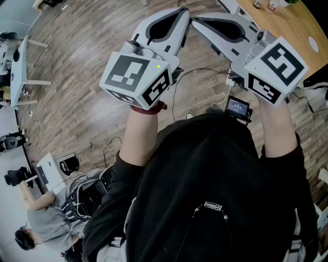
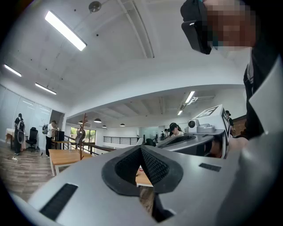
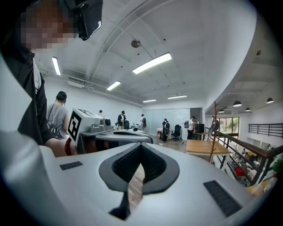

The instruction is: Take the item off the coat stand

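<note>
A thin red-brown coat stand [image 2: 82, 132] stands far off by a wooden table in the left gripper view, with a dark item [image 2: 79, 135] hanging on it. The right gripper view shows the same coat stand [image 3: 215, 132] at the right, the item [image 3: 213, 126] on its upper part. Both grippers are held up in front of the person, far from the stand. My left gripper [image 1: 185, 11] is shut and holds nothing; its tip [image 2: 140, 148] is closed. My right gripper [image 1: 195, 19] is shut too, with nothing in it, and its tips [image 3: 141, 145] meet. The two grippers nearly touch at their tips.
A wooden table [image 2: 66, 155] stands beside the stand, seen also as the table [image 3: 205, 148]. A dark railing [image 3: 247, 148] runs at the right. Several people stand in the far room. Below me lie a wood floor, cables [image 1: 205, 77] and a white desk [image 1: 18, 66].
</note>
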`<state>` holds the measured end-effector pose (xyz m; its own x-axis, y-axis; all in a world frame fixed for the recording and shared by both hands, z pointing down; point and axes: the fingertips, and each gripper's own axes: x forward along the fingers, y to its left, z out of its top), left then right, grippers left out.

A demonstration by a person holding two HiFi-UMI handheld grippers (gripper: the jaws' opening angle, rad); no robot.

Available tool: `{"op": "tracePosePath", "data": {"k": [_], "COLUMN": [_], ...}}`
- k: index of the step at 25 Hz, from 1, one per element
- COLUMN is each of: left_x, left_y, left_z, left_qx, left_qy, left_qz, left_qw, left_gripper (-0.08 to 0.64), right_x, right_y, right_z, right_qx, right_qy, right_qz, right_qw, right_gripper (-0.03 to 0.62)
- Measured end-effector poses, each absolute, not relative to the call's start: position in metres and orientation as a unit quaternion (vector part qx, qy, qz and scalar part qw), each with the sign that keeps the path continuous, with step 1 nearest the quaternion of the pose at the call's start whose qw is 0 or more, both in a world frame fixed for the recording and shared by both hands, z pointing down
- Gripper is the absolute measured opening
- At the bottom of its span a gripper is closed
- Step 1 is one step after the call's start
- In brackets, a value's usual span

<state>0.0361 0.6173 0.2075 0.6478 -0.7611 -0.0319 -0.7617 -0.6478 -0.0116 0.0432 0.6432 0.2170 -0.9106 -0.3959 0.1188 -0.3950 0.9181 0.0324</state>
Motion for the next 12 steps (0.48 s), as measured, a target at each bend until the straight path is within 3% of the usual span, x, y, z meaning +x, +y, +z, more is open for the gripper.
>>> {"op": "tracePosePath", "data": {"k": [12], "left_x": [0.081], "left_y": [0.593], "left_z": [0.223], "left_qx": [-0.911], "left_qy": [0.413], "left_qz": [-0.001], "left_qw": [0.006], "left_gripper": [0.003], "right_x": [0.087], "right_y": [0.62], "right_z": [0.232], "right_qx": [0.198], "right_qy": [-0.978], "right_qz": [0.016], "right_qw": [0.058], "right_gripper": [0.014]}}
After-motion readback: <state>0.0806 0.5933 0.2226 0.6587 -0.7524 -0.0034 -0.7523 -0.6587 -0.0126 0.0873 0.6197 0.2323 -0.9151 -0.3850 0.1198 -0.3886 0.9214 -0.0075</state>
